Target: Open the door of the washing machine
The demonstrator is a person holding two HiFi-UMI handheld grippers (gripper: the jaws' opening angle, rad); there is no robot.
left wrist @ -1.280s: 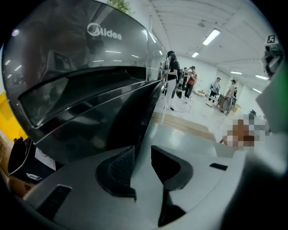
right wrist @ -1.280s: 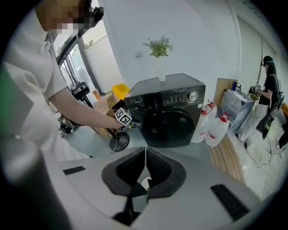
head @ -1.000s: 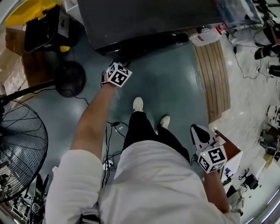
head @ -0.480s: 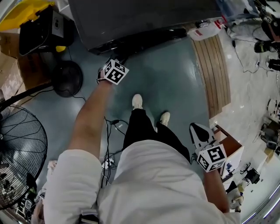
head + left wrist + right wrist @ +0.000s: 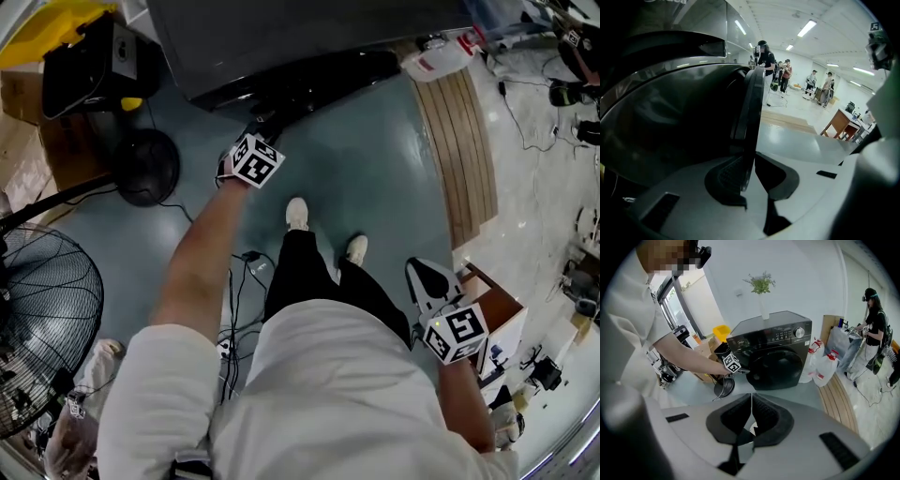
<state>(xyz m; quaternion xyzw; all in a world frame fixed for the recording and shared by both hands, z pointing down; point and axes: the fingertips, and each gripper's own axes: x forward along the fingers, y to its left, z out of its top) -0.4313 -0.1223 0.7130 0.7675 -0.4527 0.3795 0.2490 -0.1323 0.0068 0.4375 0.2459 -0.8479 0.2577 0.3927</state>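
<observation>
The dark washing machine [image 5: 309, 28] stands at the top of the head view; in the right gripper view the washing machine [image 5: 771, 341] faces me. Its round black door [image 5: 323, 84] hangs ajar, swung a little off the front. My left gripper [image 5: 254, 129] reaches to the door's left rim. In the left gripper view the door's edge [image 5: 751, 117] runs between the jaws, and the left gripper [image 5: 749, 180] is shut on it. My right gripper [image 5: 427, 277] hangs low at my right side; the right gripper [image 5: 751, 420] is shut on nothing.
A standing fan [image 5: 37, 319] and a round black base [image 5: 148, 167] sit on the floor at left, with cables [image 5: 234, 277] near my feet. White jugs [image 5: 436, 67] and a wooden slatted platform [image 5: 464, 159] lie to the machine's right. A wooden desk [image 5: 492, 314] is by my right hand.
The door has swung out a little further from the machine front. My left gripper has drawn slightly back towards me with the door's edge. The right gripper has stayed put.
</observation>
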